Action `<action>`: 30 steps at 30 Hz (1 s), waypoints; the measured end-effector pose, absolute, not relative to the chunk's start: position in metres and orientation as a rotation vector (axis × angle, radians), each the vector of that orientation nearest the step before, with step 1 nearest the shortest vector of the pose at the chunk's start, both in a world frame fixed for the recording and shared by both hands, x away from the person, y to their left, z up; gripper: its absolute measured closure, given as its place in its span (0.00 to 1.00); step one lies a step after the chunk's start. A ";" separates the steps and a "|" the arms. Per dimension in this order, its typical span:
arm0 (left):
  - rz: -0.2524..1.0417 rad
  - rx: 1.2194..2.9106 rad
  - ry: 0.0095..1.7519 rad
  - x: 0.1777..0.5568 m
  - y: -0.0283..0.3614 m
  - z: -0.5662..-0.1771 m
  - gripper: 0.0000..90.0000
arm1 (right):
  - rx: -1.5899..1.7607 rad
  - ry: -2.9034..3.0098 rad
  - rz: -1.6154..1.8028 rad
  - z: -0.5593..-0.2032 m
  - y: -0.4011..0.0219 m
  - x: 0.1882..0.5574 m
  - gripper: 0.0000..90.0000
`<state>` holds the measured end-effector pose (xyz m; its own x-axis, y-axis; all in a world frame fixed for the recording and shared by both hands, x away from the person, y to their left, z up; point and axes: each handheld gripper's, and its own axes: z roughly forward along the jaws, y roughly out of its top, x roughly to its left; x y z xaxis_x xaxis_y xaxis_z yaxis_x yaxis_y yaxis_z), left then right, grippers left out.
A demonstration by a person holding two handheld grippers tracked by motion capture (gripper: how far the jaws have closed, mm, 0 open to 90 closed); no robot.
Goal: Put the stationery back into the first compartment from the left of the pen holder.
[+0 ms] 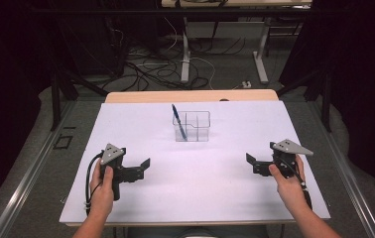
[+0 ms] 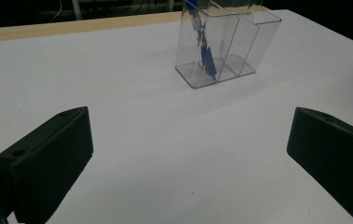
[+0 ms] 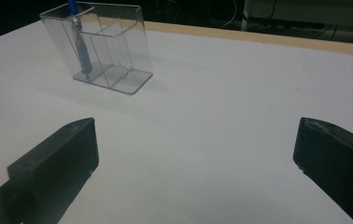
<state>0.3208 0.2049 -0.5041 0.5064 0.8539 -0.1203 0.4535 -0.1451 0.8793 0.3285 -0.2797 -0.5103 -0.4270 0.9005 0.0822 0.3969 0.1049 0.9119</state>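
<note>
- Left gripper [image 1: 143, 166] and right gripper [image 1: 251, 162] are being held wide apart-jawed, empty, over the desk [image 1: 210, 193].
- A blue pen [image 1: 178, 120] is being kept tilted in the clear organizer [image 1: 195, 126], well apart from both.

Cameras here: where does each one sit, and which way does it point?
High view: above the person's side, facing forward and down on the table; shows forearms, left gripper and right gripper.
Left gripper view: rides that gripper, looks along its open jaws at the organizer.
Right gripper view: likewise, from the other side.
All share the organizer and pen.
</note>
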 end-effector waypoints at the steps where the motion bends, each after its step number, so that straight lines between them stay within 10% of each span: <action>1: 0.511 1.778 1.103 0.321 0.205 -0.504 0.00 | 1.268 1.875 1.298 -0.515 -0.282 0.328 0.00; 30: 0.519 1.759 1.138 0.326 0.211 -0.505 0.00 | 1.512 1.712 1.246 -0.534 -0.325 0.332 0.00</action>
<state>0.3261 0.2110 -0.5050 0.4778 0.8682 -0.1342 0.4676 -0.1220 0.8755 0.3317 -0.3254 -0.5343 -0.2301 0.9567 0.1785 0.4639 -0.0533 0.8843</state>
